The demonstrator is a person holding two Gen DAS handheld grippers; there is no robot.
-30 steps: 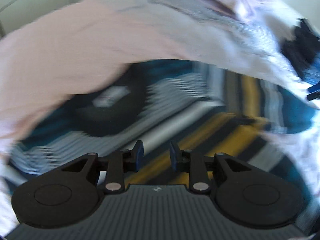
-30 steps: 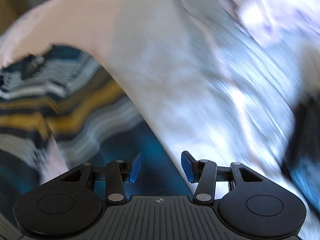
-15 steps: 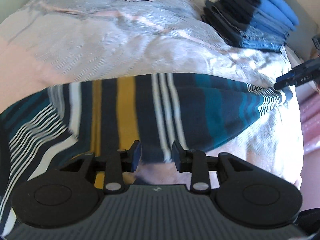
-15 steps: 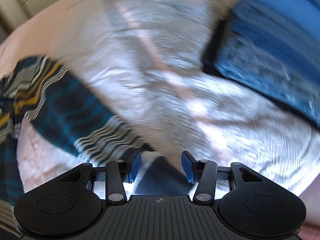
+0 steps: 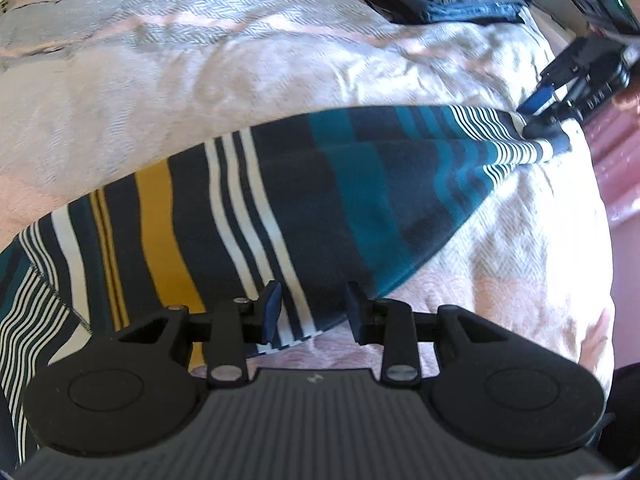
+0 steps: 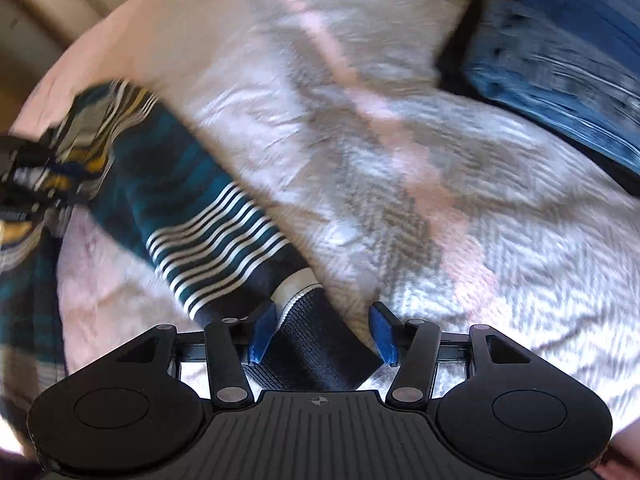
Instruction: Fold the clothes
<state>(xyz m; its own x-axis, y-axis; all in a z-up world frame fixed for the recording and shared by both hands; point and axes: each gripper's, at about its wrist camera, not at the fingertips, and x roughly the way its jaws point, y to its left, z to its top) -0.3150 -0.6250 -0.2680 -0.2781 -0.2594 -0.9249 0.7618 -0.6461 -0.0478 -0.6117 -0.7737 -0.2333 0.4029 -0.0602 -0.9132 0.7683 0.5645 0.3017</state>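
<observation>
Left gripper (image 5: 313, 307): bottom centre of the left wrist view, fingers apart, nothing pinched. The sweater's near edge runs into the gap between the two fingers, whether it touches either one I cannot tell.

Right gripper (image 6: 323, 333): bottom centre of the right wrist view, blue pads (image 6: 263, 332) spread wide. The dark ribbed cuff (image 6: 320, 344) lies in the gap, against the left pad and clear of the right one, so it is not clamped.

Sweater (image 5: 280, 208): striped in navy, teal, white and mustard, spread across the bed from the lower left of the left view, narrowing to a sleeve that ends at the right edge. There the right gripper shows again, its tips at the cuff.

Sleeve (image 6: 216, 240): in the right view it runs from the cuff at bottom centre up to the left edge, thin white stripes on teal, then the blurred body of the sweater.

Bedspread (image 5: 240, 60): pale pink and grey herringbone, rumpled, under everything.

Folded pile (image 6: 560, 48): blue and dark clothes, upper right in both views, far side of the bed, well apart from the sweater.
</observation>
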